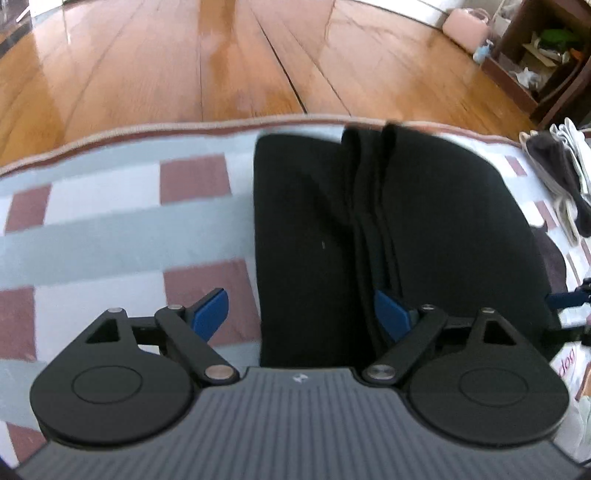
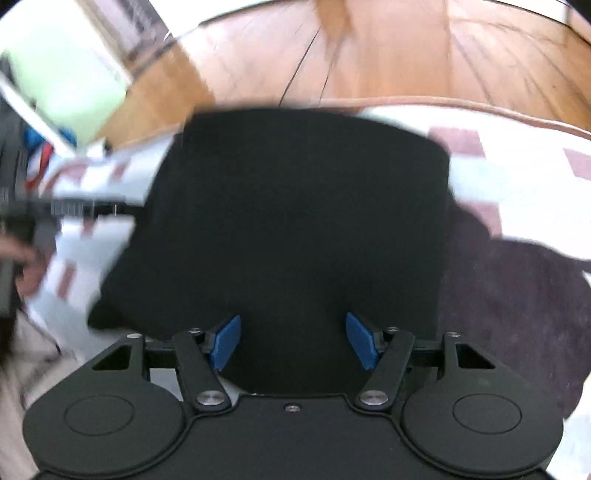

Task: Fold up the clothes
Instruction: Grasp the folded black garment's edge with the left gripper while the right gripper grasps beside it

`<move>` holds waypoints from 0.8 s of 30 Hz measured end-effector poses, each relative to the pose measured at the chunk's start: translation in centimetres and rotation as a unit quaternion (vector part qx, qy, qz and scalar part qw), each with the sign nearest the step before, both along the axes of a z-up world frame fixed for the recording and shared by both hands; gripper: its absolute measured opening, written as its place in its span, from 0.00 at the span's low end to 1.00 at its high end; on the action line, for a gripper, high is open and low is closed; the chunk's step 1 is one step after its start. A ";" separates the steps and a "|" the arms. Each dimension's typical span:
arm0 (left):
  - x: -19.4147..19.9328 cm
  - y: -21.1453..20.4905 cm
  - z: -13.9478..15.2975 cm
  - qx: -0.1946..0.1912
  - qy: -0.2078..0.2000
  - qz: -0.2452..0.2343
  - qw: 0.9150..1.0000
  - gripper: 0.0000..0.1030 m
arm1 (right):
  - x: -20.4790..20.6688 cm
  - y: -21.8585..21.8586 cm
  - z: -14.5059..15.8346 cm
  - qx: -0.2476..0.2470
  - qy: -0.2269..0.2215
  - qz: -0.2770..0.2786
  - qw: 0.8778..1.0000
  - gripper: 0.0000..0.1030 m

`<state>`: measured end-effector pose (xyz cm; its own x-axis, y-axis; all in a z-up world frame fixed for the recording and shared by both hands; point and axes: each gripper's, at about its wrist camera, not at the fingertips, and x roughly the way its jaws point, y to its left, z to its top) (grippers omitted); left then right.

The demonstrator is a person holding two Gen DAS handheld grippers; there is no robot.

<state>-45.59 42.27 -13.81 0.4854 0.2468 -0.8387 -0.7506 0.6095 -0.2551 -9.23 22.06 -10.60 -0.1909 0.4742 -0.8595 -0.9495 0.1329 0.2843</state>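
A black garment [image 1: 388, 229] lies folded into a neat rectangle on a checked white, grey and maroon bedspread [image 1: 110, 229]. Fold ridges run down its middle. My left gripper [image 1: 301, 314] stands open over the garment's near left edge, its left blue pad [image 1: 210, 314] over the bedspread and its right pad [image 1: 391, 314] down beside a fold. In the right wrist view, which is blurred, the same black garment [image 2: 295, 229] fills the centre. My right gripper [image 2: 293, 341] is open above its near edge, nothing between the pads.
Wooden floor [image 1: 221, 55] lies past the bed's edge. A dark shelf unit [image 1: 543, 62] with clutter and a pink bag [image 1: 467, 27] stand at the far right. More clothes [image 1: 561, 177] lie on the bed's right. A dark purple cloth [image 2: 509, 295] lies beside the garment.
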 end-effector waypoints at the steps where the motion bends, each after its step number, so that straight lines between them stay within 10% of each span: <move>1: -0.1 -0.1 -0.3 -0.004 0.001 -0.002 1.000 0.84 | -0.4 -0.3 0.0 -0.008 -0.005 0.023 1.000 0.78; 6: -1.5 0.9 -1.1 -0.017 0.001 0.040 0.999 0.84 | -0.7 -1.8 1.6 -0.049 -0.005 0.067 0.997 0.81; 12: -2.4 1.6 -1.8 -0.052 -0.064 0.029 0.996 0.84 | 5.8 -3.4 3.2 0.037 0.098 -0.087 0.991 0.81; 18: -1.5 2.4 -2.1 -0.053 -0.114 -0.001 0.992 0.87 | 10.7 -4.1 -1.7 0.071 0.233 -0.215 0.946 0.81; 24: -2.0 3.9 -4.7 -0.112 -0.108 0.027 0.987 0.87 | 10.8 -1.2 -4.4 0.048 0.221 -0.218 0.949 0.81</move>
<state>-47.60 46.18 -18.51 0.6498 0.0964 -0.7539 -0.6940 0.4798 -0.5368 1.53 20.82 -15.04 -0.2907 0.6628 -0.6900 -0.5953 0.4393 0.6728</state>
